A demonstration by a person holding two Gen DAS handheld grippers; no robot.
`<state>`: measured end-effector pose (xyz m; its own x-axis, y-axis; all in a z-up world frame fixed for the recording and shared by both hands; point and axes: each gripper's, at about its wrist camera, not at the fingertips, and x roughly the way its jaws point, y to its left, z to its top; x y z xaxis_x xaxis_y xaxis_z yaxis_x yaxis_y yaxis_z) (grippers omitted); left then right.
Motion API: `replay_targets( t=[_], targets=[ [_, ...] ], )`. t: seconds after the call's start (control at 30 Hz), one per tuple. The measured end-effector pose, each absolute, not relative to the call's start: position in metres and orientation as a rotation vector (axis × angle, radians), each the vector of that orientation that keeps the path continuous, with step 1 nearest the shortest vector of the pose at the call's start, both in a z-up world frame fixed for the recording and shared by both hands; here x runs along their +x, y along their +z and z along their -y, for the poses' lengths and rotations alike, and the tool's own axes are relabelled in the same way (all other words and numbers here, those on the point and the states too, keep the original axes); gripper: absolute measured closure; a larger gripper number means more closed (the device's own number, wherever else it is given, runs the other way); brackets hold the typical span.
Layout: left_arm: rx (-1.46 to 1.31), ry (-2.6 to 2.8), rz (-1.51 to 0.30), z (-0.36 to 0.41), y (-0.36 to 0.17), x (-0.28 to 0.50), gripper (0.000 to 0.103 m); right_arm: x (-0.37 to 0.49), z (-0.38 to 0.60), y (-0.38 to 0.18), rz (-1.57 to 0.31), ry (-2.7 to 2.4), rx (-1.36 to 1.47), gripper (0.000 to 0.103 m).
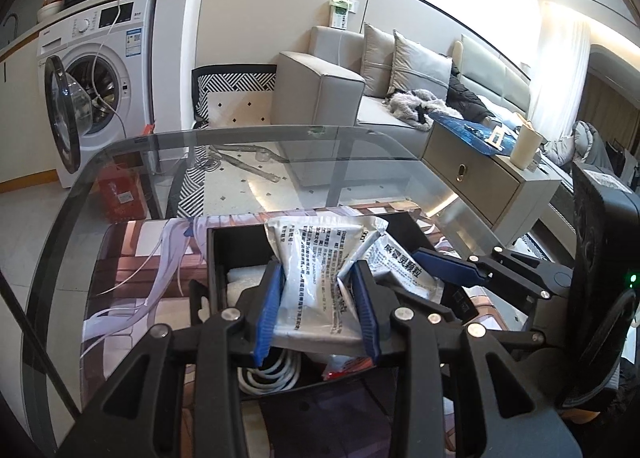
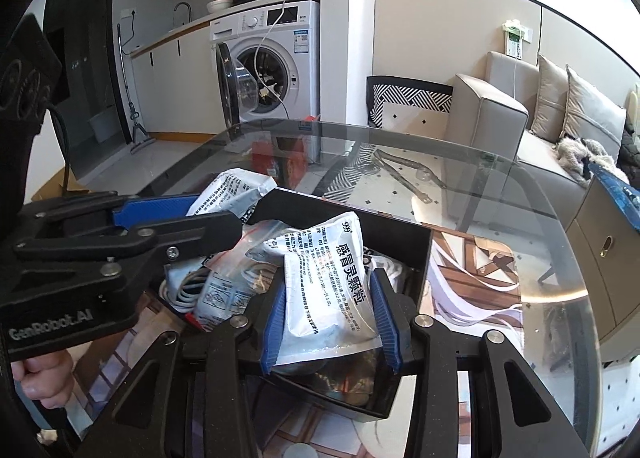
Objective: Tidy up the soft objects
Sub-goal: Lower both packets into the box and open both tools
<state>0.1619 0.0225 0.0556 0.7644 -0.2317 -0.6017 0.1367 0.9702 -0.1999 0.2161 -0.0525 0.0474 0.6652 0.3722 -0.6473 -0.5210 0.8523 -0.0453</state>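
A black open box (image 1: 218, 254) (image 2: 416, 258) stands on a printed mat on the glass table. My left gripper (image 1: 318, 276) is shut on a white sachet with black print (image 1: 310, 270), held over the box. My right gripper (image 2: 330, 290) is shut on a second white sachet (image 2: 332, 282), also over the box; it shows at the right of the left wrist view (image 1: 404, 270). The left gripper and its sachet (image 2: 232, 192) show at the left of the right wrist view. A coiled white cable (image 1: 266, 376) (image 2: 186, 288) and a clear zip bag (image 2: 236, 278) lie in the box.
The glass table edge (image 1: 256, 132) (image 2: 400, 130) curves around the far side. Beyond it are a washing machine (image 1: 100, 70) with its door open, a grey sofa (image 1: 320, 86) and a low cabinet (image 1: 488, 178). A red box (image 1: 120, 198) sits on the floor.
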Motion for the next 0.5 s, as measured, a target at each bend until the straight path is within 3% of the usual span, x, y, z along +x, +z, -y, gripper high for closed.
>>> replay_targets(
  t=[0.1, 0.23, 0.5],
  targets=[
    [-0.149, -0.203, -0.673, -0.022, 0.056, 0.163, 0.069, 0.212, 0.055, 0.052, -0.642, 0.481, -0.253, 0.046],
    [-0.154, -0.200, -0.674, -0.021, 0.054, 0.164, 0.068, 0.204, 0.062, 0.059, -0.597, 0.470, -0.262, 0.023],
    [-0.138, -0.192, -0.694, -0.016, 0.047, 0.171, 0.064, 0.204, 0.073, 0.055, -0.614, 0.441, -0.274, 0.020]
  ],
)
